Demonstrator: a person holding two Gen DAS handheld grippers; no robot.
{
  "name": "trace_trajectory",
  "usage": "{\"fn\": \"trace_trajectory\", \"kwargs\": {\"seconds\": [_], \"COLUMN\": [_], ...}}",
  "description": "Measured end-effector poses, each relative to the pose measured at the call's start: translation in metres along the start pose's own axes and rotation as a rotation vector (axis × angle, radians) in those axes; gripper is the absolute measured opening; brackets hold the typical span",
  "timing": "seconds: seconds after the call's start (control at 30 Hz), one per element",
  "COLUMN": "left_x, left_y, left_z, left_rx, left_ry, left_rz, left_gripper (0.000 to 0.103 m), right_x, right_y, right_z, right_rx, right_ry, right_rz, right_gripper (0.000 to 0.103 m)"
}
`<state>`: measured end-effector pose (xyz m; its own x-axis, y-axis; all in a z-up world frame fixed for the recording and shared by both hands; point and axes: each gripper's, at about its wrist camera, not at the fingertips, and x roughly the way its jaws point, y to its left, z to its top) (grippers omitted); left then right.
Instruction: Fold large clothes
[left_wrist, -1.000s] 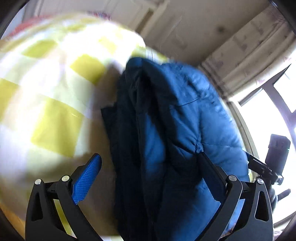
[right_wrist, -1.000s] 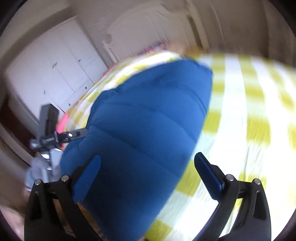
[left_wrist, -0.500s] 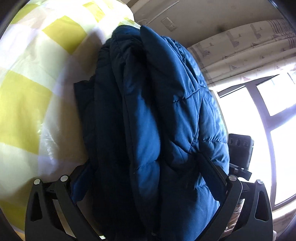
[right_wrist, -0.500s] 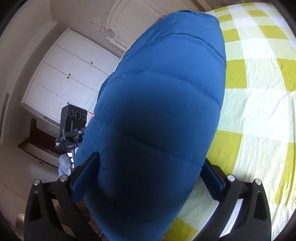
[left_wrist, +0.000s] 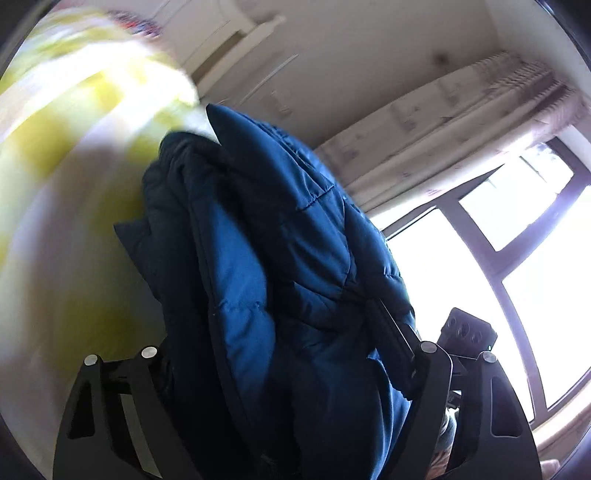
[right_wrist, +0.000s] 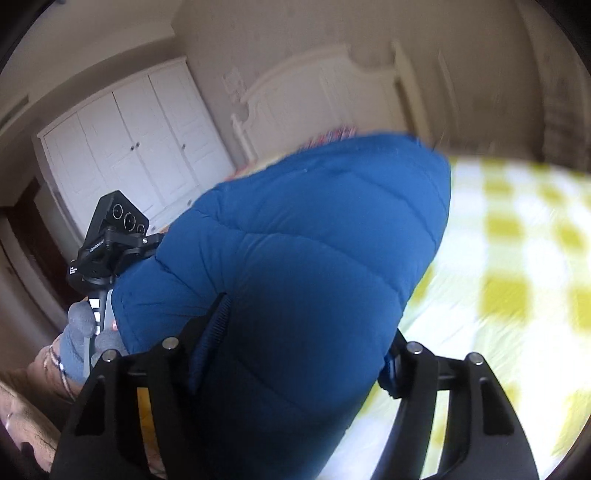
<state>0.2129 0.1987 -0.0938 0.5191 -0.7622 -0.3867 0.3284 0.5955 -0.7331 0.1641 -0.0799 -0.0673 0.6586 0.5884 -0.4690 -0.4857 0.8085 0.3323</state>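
Both claws have just been closing: the left claw (left_wrist: 280, 354) and right claw (right_wrist: 299, 343) are squeezing the puffy blue jacket (right_wrist: 303, 258) above the checked bed (right_wrist: 517, 258).

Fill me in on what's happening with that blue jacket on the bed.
A person is folding a blue puffer jacket on a bed covered with a yellow-and-white checked sheet, using a handheld gripper in each hand. Both sets of jaws have just been closing. The left gripper squeezes the bunched, layered edge of the jacket, and the right gripper clamps a thick padded fold. The jacket is bundled lengthwise. A window lights one side of the room.
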Motion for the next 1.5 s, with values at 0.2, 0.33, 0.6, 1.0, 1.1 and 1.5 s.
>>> {"fn": "trace_trajectory", "kwargs": {"seconds": [0.2, 0.33, 0.6, 1.0, 1.1, 1.5], "left_x": [0.069, 0.132, 0.18, 0.126, 0.119, -0.03], "left_y": [-0.052, -0.046, 0.024, -0.025, -0.034, -0.207], "left_z": [0.065, 0.093, 0.052, 0.007, 0.003, -0.04], "left_rx": [0.12, 0.093, -0.014, 0.128, 0.184, 0.613], "left_ry": [0.012, 0.041, 0.121, 0.065, 0.071, -0.535], "left_rz": [-0.062, -0.041, 0.099, 0.253, 0.318, 0.652], "left_gripper": [0.073, 0.073, 0.074, 0.076, 0.081, 0.098], "right_x": [-0.044, -0.039, 0.003, 0.036, 0.066, -0.142], "right_y": [-0.049, -0.117, -0.206, -0.054, -0.033, 0.046], "right_z": [0.056, 0.084, 0.038, 0.051, 0.037, 0.036], "right_rx": [-0.048, 0.038, 0.261, -0.23, -0.347, -0.238], "right_ry": [-0.135, -0.082, 0.085, 0.116, 0.156, -0.289], "right_rz": [-0.115, -0.148, -0.183, -0.538, -0.593, -0.547], "right_gripper": [0.067, 0.069, 0.085, 0.096, 0.097, 0.101]}}
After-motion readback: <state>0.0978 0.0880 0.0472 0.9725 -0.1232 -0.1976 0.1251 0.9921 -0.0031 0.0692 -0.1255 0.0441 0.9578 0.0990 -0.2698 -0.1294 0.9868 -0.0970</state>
